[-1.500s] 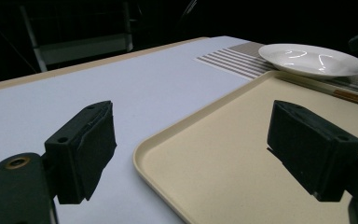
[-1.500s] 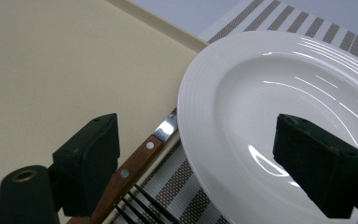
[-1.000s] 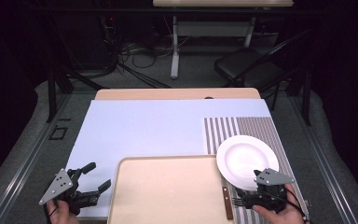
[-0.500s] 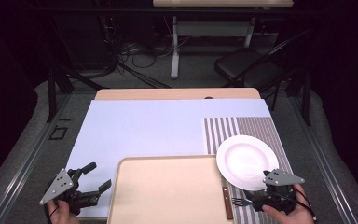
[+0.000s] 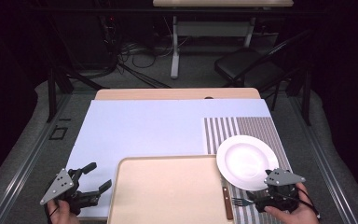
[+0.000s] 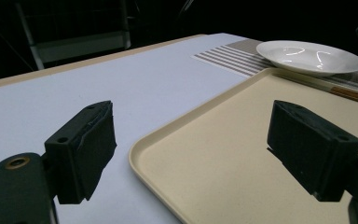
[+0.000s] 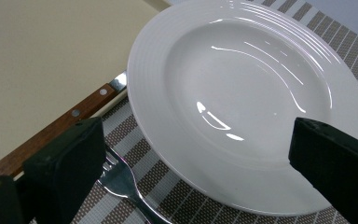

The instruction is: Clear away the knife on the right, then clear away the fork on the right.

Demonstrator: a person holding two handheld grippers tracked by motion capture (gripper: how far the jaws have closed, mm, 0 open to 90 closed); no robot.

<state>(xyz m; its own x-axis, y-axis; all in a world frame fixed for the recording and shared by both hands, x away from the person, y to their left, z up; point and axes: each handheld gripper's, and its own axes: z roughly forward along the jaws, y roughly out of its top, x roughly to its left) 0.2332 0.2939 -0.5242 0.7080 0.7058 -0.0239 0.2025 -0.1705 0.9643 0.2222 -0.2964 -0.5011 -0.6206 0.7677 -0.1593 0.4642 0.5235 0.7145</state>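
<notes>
- Dark floor and a black chair (image 5: 247, 70) lie beyond the table (image 5: 177, 94), whose top carries a pale blue sheet (image 5: 144, 130) across most of its width.
- At the near left corner, the left gripper (image 5: 94, 180) is held in a hand (image 5: 63, 212) just off the sheet's edge; in the left gripper view its two black jaws stand wide apart with nothing between them.
- One of those jaws hangs over the blue sheet, the other over the beige tray (image 6: 223, 154), so the tray's rounded corner lies between them.
- That tray (image 5: 168, 191) sits at the near middle of the table and is bare.
- Along the tray's right edge lies a knife with a wooden handle (image 5: 227, 203), just beside the tray; in the right gripper view its riveted handle (image 7: 56, 128) runs past the plate's rim.
- A striped placemat (image 5: 254, 130) covers the right part of the table, and a white plate (image 5: 247, 161) rests on it.
- A fork (image 5: 240, 201) lies on the placemat close to the plate's near rim; its tines (image 7: 114, 172) show beside the left-hand jaw.
- The right gripper (image 5: 261, 200), held in a hand (image 5: 291, 212) at the near right, has just been opening its jaws; they stand spread, holding nothing, one by the fork and the other over the plate's rim (image 7: 242, 196).
</notes>
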